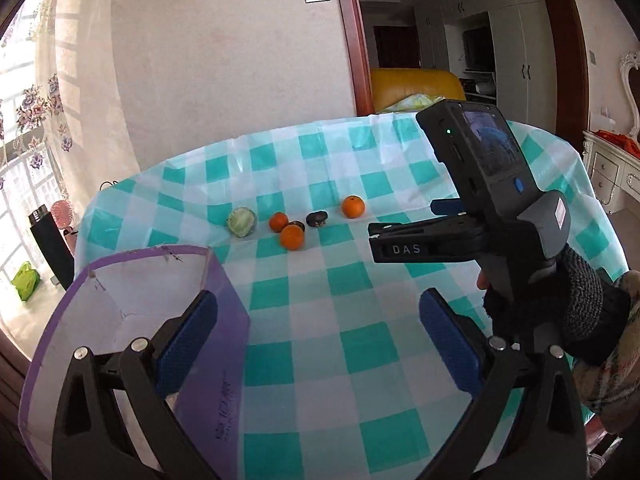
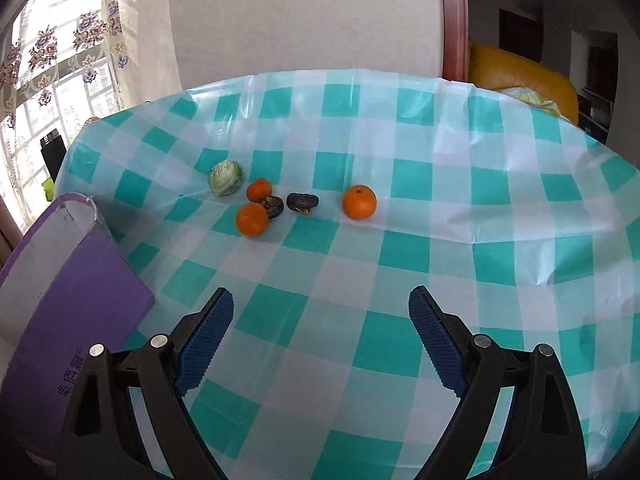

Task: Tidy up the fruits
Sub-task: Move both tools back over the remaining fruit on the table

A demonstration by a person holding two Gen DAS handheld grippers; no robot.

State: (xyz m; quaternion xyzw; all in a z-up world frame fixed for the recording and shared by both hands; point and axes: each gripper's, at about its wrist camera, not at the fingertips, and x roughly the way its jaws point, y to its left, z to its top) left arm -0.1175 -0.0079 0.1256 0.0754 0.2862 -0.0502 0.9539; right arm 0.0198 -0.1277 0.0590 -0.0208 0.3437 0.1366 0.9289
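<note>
Three oranges lie mid-table: one apart on the right (image 2: 359, 202) (image 1: 353, 206), two close together (image 2: 252, 219) (image 2: 259, 190) (image 1: 291, 237). Two dark dates (image 2: 302, 202) (image 2: 273, 206) (image 1: 317, 218) lie between them. A small green cabbage-like ball (image 2: 225, 177) (image 1: 241, 221) lies at the left. An open purple box (image 1: 132, 280) (image 2: 76, 280) stands at the near left. My left gripper (image 1: 318, 320) is open and empty, its left finger over the box. My right gripper (image 2: 321, 312) is open and empty above the cloth; it also shows in the left wrist view (image 1: 400, 236).
The table carries a teal and white checked cloth (image 2: 400, 280). A wall stands behind it, a curtained window at the left, a doorway with a yellow sofa (image 1: 416, 84) at the back right. A white cabinet (image 1: 608, 172) stands at the far right.
</note>
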